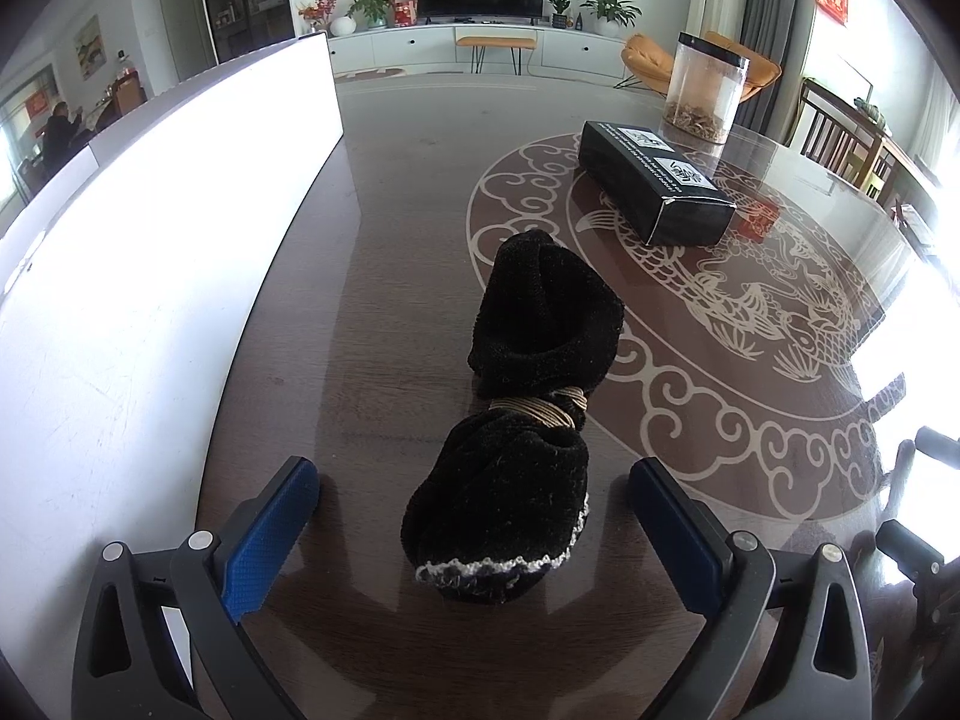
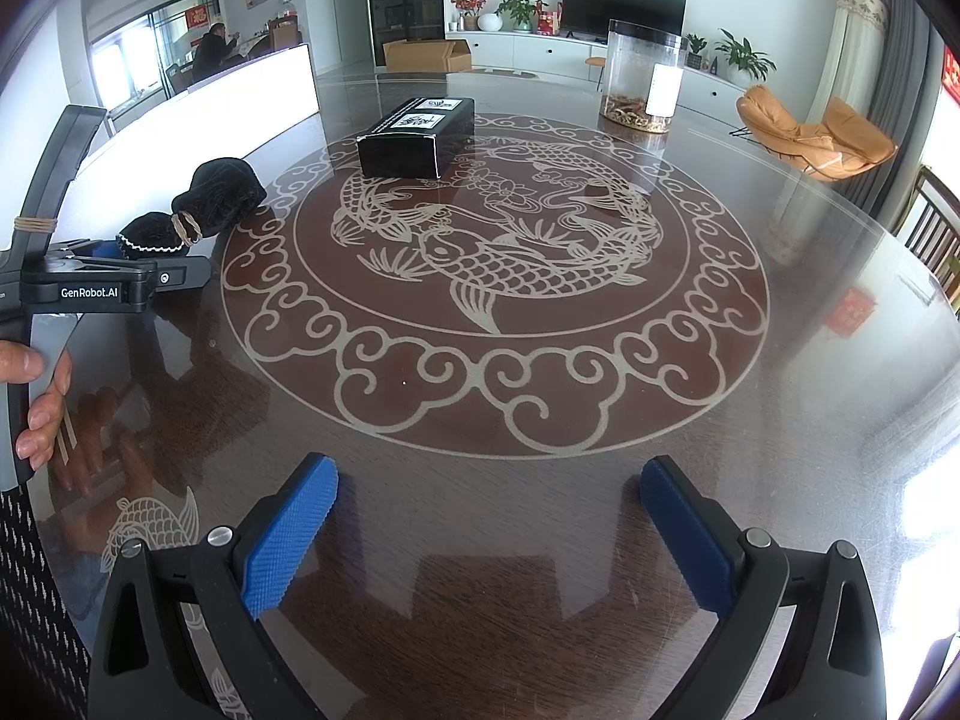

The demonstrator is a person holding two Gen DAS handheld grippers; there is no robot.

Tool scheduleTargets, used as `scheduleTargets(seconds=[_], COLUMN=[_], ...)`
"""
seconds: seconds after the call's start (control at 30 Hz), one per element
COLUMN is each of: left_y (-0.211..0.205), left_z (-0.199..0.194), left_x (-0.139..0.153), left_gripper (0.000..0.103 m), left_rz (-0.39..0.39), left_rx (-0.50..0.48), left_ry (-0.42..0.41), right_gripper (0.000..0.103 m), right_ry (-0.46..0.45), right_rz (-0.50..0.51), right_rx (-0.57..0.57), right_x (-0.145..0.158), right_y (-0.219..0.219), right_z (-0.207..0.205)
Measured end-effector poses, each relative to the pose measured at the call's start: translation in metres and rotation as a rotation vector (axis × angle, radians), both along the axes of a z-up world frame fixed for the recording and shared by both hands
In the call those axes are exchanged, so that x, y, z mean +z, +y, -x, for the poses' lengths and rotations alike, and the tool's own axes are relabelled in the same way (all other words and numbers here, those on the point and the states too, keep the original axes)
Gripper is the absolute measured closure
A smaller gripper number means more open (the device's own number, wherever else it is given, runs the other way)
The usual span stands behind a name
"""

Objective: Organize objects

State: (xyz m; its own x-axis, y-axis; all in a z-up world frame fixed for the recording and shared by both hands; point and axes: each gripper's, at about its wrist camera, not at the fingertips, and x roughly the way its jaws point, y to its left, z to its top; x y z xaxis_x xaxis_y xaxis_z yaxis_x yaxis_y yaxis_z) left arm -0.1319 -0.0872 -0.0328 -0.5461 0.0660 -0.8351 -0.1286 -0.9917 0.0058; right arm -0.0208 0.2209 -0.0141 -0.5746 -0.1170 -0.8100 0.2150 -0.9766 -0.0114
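Observation:
A black cloth bundle (image 1: 528,414), tied in the middle with rubber bands, lies on the dark glass-topped table (image 1: 390,228). My left gripper (image 1: 474,492) is open, its blue pads on either side of the bundle's near end, apart from it. A black box (image 1: 654,180) lies farther right. A clear jar (image 1: 705,87) stands behind it. In the right wrist view my right gripper (image 2: 489,510) is open and empty over the table, with the bundle (image 2: 204,204), box (image 2: 417,135) and jar (image 2: 642,75) beyond. The left gripper's body (image 2: 90,276) shows at the left.
A long white board (image 1: 150,228) stands along the table's left side, close to my left finger. The table carries a carp pattern (image 2: 492,252). Chairs (image 1: 852,138) stand at the right edge. A TV cabinet (image 1: 480,42) is far behind.

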Motion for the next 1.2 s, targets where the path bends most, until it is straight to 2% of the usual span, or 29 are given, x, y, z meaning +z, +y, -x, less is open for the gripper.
scheduleTargets(seconds=[0.33, 0.37, 0.47, 0.53, 0.63, 0.73, 0.87, 1.0, 1.03, 1.07, 1.1, 1.2], left_y=[0.000, 0.000, 0.000, 0.001, 0.001, 0.001, 0.001, 0.000, 0.000, 0.000, 0.000, 0.001], left_z=[0.000, 0.001, 0.001, 0.001, 0.001, 0.001, 0.001, 0.000, 0.000, 0.001, 0.001, 0.000], left_x=[0.000, 0.000, 0.000, 0.001, 0.002, 0.001, 0.002, 0.001, 0.001, 0.001, 0.001, 0.002], left_gripper=[0.000, 0.000, 0.000, 0.000, 0.000, 0.000, 0.000, 0.000, 0.000, 0.000, 0.000, 0.000], left_rz=[-0.001, -0.001, -0.002, -0.002, -0.003, -0.004, -0.004, -0.004, -0.004, -0.004, -0.004, -0.005], left_rx=[0.000, 0.000, -0.001, 0.001, 0.002, 0.002, 0.002, 0.002, 0.002, 0.002, 0.002, 0.002], left_ry=[0.001, 0.001, 0.000, 0.000, 0.000, 0.000, 0.001, 0.001, 0.001, 0.001, 0.001, 0.001], right_gripper=[0.001, 0.001, 0.001, 0.001, 0.001, 0.001, 0.001, 0.002, 0.013, 0.040, 0.042, 0.043], right_ry=[0.015, 0.029, 0.055, 0.028, 0.070, 0.049, -0.079, -0.149, -0.164, -0.170, -0.175, -0.144], right_rz=[0.010, 0.026, 0.182, 0.217, 0.267, 0.232, 0.207, 0.136, 0.121, 0.145, 0.166, 0.137], right_rx=[-0.006, -0.020, -0.059, -0.090, -0.082, -0.058, -0.094, -0.134, -0.139, -0.130, -0.128, -0.110], right_x=[0.002, 0.004, 0.011, 0.019, 0.045, 0.056, 0.042, 0.021, 0.016, 0.014, 0.014, 0.014], right_y=[0.002, 0.006, 0.024, 0.025, 0.011, -0.021, -0.057, -0.076, -0.077, -0.076, -0.072, -0.066], right_z=[-0.003, -0.004, 0.004, 0.031, 0.076, 0.133, 0.206, 0.240, 0.242, 0.242, 0.239, 0.215])
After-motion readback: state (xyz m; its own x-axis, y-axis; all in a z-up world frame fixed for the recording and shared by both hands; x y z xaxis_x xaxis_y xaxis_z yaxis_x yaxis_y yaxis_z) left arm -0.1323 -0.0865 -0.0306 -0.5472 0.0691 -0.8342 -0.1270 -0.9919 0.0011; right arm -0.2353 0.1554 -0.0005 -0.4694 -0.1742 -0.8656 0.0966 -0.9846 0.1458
